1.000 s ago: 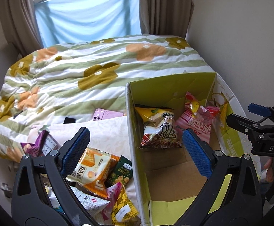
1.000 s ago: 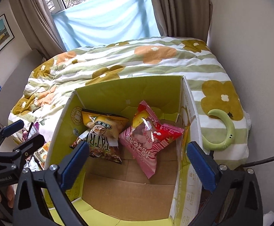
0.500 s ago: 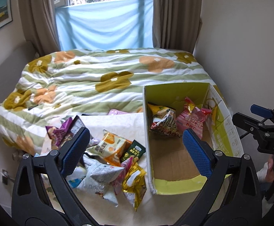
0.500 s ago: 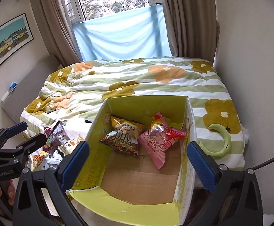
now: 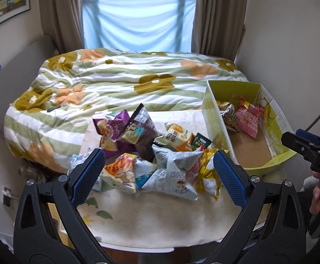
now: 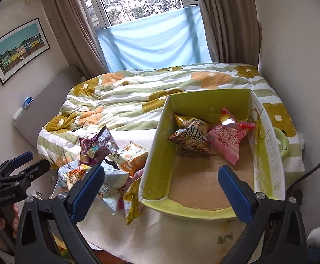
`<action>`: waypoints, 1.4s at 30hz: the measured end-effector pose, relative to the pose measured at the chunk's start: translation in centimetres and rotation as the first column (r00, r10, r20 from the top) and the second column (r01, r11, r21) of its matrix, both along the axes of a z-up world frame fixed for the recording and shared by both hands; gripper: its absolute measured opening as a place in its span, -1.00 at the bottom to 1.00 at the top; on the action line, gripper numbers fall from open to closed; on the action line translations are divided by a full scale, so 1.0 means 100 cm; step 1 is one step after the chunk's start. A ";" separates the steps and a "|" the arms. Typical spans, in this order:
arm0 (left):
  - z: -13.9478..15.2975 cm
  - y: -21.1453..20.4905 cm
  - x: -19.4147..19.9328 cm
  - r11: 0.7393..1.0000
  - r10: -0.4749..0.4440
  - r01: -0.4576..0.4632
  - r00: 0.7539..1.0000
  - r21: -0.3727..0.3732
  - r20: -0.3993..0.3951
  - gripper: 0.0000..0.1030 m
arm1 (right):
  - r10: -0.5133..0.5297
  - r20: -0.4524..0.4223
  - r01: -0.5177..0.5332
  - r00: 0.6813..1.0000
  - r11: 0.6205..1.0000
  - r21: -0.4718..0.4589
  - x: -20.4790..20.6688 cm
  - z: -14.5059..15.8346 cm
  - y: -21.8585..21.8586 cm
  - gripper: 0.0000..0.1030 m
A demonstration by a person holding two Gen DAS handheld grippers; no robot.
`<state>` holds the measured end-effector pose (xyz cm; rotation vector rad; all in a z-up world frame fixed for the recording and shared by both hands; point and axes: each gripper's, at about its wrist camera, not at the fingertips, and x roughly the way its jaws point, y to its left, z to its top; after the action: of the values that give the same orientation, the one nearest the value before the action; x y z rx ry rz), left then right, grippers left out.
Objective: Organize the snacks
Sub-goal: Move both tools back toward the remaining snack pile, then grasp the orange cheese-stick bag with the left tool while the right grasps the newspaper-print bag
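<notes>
Snacks (image 5: 160, 154) lie heaped on the bench (image 5: 160, 220), left of the green box (image 6: 155, 145), which already holds two bags at its far end. Both the left tongs (image 5: 158, 171) and right tongs (image 6: 161, 189) stand wide and hold nothing. The silver bag (image 5: 173, 171) lies nearest, long axis near-to-far; I would close across its width and lift clear before swinging right.
</notes>
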<state>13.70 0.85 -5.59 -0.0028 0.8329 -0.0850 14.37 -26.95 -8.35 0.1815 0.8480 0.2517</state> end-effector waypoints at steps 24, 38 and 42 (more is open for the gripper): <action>-0.104 0.095 0.082 0.964 -0.264 0.249 0.930 -0.091 -0.257 0.90 | -0.232 -0.110 0.238 0.966 0.971 0.039 -0.005 -0.069 0.153 0.99; -0.165 0.070 0.111 0.959 -0.280 0.276 0.867 -0.072 -0.412 0.65 | -0.160 -0.227 0.175 0.961 0.983 0.048 0.039 -0.125 0.165 0.67; -0.174 0.064 0.106 0.953 -0.294 0.295 0.854 -0.065 -0.429 0.58 | -0.134 -0.246 0.149 0.960 0.988 0.046 0.044 -0.131 0.169 0.55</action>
<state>24.31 7.25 -22.94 0.1135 1.2802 -0.3855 18.74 -10.07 -21.44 0.3368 1.0648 0.1230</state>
